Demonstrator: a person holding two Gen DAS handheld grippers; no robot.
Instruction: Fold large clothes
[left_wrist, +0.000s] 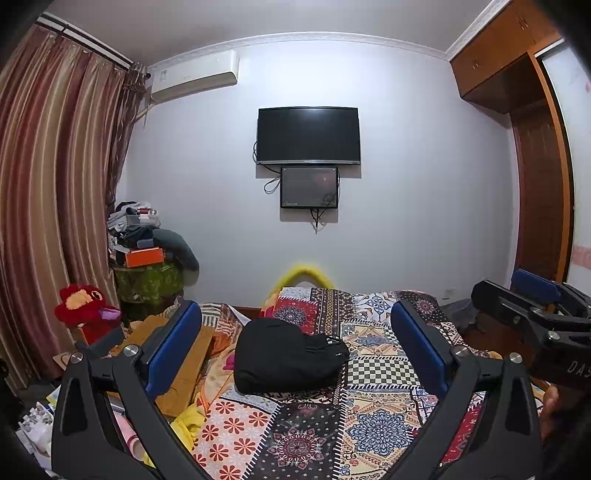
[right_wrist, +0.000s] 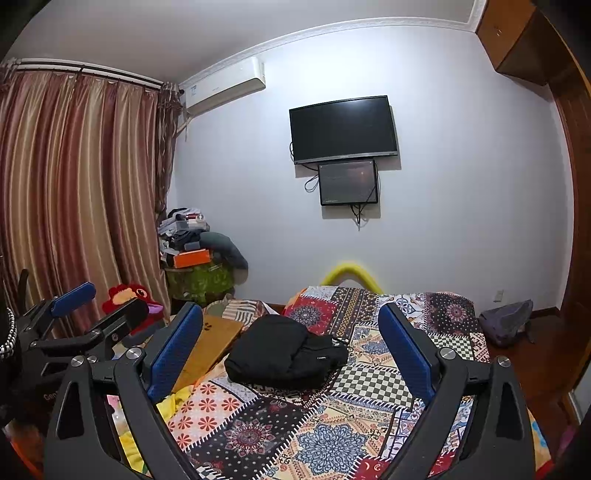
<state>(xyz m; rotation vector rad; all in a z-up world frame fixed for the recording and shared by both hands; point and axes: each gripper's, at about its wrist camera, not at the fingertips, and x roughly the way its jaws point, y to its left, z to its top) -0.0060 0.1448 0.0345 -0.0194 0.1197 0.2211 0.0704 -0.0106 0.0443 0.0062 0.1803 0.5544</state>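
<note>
A black garment lies in a compact folded bundle on the patchwork bedspread, around mid-bed. My left gripper hovers above the near part of the bed, open, with nothing between its blue pads. My right gripper hovers beside it, also open and holding nothing. Both point at the far wall, well short of the bundle. Each shows in the other's view: the right gripper at the right edge, the left gripper at the left edge.
A brown flat sheet and yellow cloth lie along the bed's left side. Past them are a red plush toy, a cluttered green-covered stand and curtains. A grey bag sits on the floor right. A TV hangs on the wall.
</note>
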